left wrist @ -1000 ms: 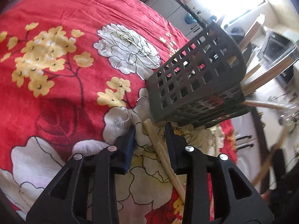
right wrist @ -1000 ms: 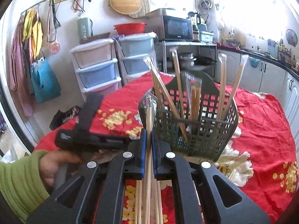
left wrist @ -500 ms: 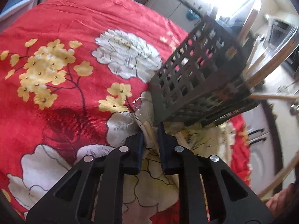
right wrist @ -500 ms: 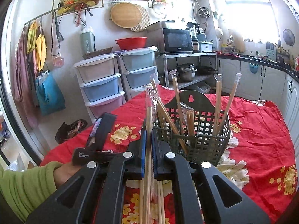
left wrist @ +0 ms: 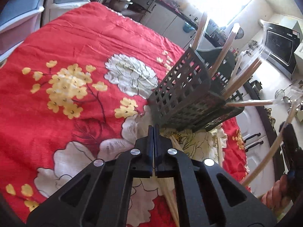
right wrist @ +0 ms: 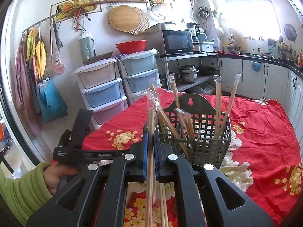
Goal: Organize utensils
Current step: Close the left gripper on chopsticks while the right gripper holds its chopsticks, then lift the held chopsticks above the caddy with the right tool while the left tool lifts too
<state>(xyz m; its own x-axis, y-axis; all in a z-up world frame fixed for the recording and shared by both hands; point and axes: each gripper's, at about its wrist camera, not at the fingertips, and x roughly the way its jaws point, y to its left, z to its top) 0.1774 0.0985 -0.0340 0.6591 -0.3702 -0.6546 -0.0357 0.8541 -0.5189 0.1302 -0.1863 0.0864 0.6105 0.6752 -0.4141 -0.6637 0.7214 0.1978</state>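
Loading seemed in hand: the right gripper (right wrist: 151, 132) clamped a plastic-wrapped pair of wooden chopsticks (right wrist: 151, 117) just beside the dark grey plastic lattice basket (right wrist: 208, 143). The left gripper (left wrist: 153, 130) had just been closing and met seemingly empty above loose wooden chopsticks (left wrist: 171, 204). The held pair probably needed lifting over the rim next.

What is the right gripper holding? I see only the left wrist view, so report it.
Observer: The right gripper is shut on a wrapped pair of chopsticks, tips up, beside the basket.
Operator: Tell me what lies under it.
Observer: More loose chopsticks lie on the cloth below its jaws.
Operator: Describe the basket's back wall.
Observer: It rises to a rounded tab with a keyhole slot.
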